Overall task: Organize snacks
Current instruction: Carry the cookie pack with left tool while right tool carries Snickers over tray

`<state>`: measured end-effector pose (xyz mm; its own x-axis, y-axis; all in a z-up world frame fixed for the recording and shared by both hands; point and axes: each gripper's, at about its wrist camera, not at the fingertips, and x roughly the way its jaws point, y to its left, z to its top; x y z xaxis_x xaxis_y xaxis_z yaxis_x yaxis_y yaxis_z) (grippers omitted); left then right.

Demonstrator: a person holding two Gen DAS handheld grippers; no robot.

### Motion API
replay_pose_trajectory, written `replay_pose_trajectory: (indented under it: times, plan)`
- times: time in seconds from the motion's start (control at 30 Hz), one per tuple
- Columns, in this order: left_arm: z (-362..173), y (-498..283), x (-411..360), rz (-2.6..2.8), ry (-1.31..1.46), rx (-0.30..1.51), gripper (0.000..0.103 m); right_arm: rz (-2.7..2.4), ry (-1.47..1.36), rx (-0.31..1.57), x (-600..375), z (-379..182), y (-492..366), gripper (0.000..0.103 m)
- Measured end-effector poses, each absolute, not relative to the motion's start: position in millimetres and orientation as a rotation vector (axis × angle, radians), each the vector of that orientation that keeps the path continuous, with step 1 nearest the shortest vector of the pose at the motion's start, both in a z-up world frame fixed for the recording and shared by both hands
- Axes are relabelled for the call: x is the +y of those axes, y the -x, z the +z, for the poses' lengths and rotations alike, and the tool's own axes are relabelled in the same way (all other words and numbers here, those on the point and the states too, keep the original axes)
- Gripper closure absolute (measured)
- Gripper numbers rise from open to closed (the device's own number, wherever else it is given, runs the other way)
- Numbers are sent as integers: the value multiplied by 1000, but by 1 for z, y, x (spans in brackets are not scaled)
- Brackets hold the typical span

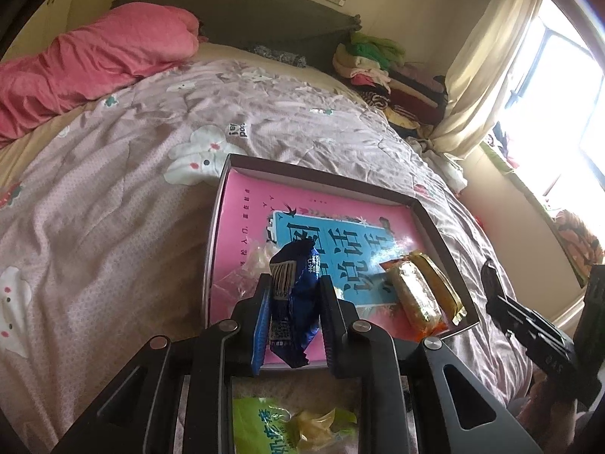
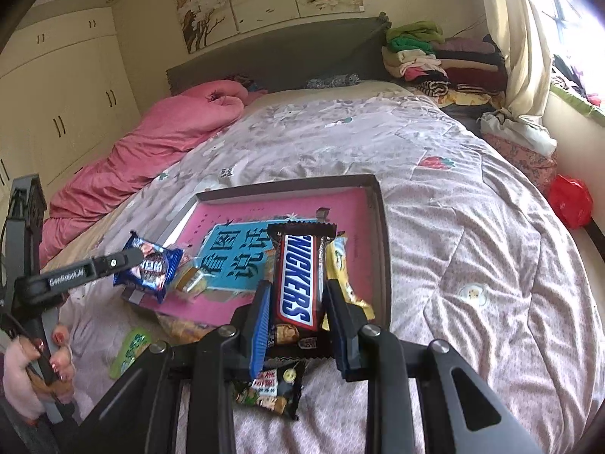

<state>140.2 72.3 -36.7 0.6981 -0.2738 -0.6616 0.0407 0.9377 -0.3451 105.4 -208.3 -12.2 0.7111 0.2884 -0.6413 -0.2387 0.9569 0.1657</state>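
Placing step: left gripper (image 1: 295,302) clamps blue biscuit packet (image 1: 293,295) over near edge of box tray (image 1: 446,234) on bed (image 1: 113,208) — right gripper (image 2: 297,302) grips Snickers bar (image 2: 297,280) above tray. Next, probably: lower, release inside tray.

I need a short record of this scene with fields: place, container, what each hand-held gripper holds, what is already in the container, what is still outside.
place: bed with patterned quilt
container: shallow box, pink inside
left hand-held gripper: shut on blue snack packet, over the box
right hand-held gripper: shut on Snickers bar, over the box
already in box: orange packet, clear-wrapped snack
still outside: green packet, dark packet
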Motion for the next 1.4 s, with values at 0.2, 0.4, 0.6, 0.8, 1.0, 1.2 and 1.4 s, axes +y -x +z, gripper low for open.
replay_pose_trajectory:
  times: [0.2,0.4,0.6,0.8,1.0,1.2,1.4]
  plan:
    - [-42,-142,69,-199,321,800,79,282,-72,721,-208,-13,-118,74]
    - [-49,-147,66,-237,363,818,79,290,-73,729,-203,-16,-126,74]
    - [-56,-152,64,-279,422,832,79,294,-77,738,-201,-19,-133,74]
    - [-60,-155,61,-267,402,841,79,284,-84,750,-202,-22,-139,74]
    - [-61,-154,58,-256,361,842,78,279,-85,750,-200,-23,-145,74]
    - [-60,-153,56,-254,329,839,78,276,-71,765,-194,-26,-153,74]
    - [-60,-154,58,-252,326,839,78,278,-64,798,-188,-34,-163,74]
